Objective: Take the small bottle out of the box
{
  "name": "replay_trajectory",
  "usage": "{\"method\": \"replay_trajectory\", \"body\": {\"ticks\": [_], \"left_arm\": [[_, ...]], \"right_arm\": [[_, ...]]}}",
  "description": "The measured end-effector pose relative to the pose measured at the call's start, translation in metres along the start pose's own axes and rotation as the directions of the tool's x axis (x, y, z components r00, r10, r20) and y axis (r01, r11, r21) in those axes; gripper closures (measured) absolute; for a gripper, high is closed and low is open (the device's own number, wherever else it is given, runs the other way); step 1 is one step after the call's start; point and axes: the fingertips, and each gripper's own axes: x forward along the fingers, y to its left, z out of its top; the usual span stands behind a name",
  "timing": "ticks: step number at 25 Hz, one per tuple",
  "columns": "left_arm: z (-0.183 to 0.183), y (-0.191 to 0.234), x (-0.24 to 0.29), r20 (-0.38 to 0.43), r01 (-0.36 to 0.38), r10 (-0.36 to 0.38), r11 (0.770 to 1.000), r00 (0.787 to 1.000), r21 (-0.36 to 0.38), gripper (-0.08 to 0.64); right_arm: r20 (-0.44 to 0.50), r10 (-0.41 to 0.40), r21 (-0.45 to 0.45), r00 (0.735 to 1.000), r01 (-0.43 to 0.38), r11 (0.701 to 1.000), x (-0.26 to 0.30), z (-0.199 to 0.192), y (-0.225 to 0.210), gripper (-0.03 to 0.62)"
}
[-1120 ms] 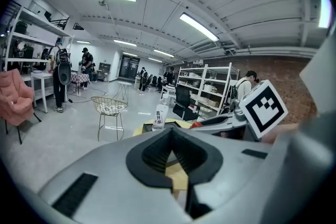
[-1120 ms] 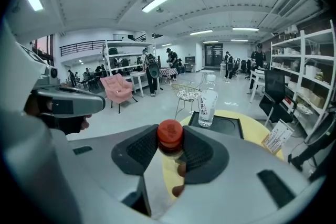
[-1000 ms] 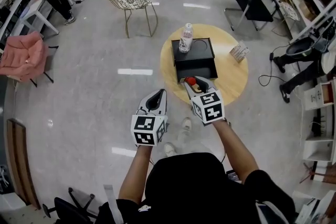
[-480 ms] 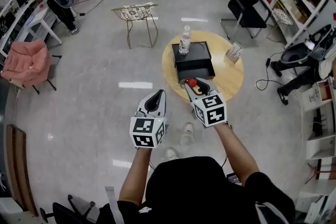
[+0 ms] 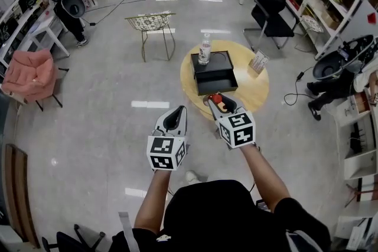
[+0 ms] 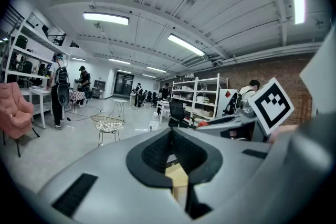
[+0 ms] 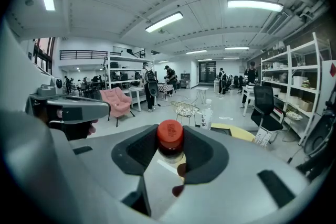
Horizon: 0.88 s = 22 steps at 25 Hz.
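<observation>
1. Now: the right gripper (image 5: 216, 100) is clenched on the small bottle (image 5: 215, 93). In the right gripper view the bottle (image 7: 170, 140) stands red cap up in the notch of the right gripper (image 7: 170, 150), and the jaws pinch it just under the cap.
2. The bottle is out of the black box (image 5: 214, 71). It is held above the near edge of the round wooden table (image 5: 255, 95), just on the person's side of the box and not touching it.
3. The left gripper (image 5: 176, 113) has its jaws together on nothing, which its own view confirms (image 6: 173, 159). It hangs left of the right gripper, off the table and over the floor.
4. A clear water bottle (image 5: 205, 48) stands at the far left corner of the box, well apart from both grippers.
5. Judgement: the removal looks done, and only the set-down remains.
6. Risks:
   - The grip is high and narrow, with the bottle's body hanging below the pads. A quick swing or a slack squeeze could let it pivot or slip.
   - The table's edge lies right beneath, so a dropped bottle would likely hit the floor.
   - Set down too near that edge, the bottle could tip off.
</observation>
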Motion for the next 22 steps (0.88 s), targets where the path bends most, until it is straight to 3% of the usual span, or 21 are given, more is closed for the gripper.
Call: {"method": "replay_trajectory", "body": {"ticks": [22], "left_arm": [[-0.005, -0.108, -0.046, 0.034, -0.045, 0.045, 0.999, 0.998, 0.0, 0.549]], "right_arm": [[0.086, 0.045, 0.021, 0.995, -0.046, 0.999, -0.123, -0.012, -0.01, 0.456]]}}
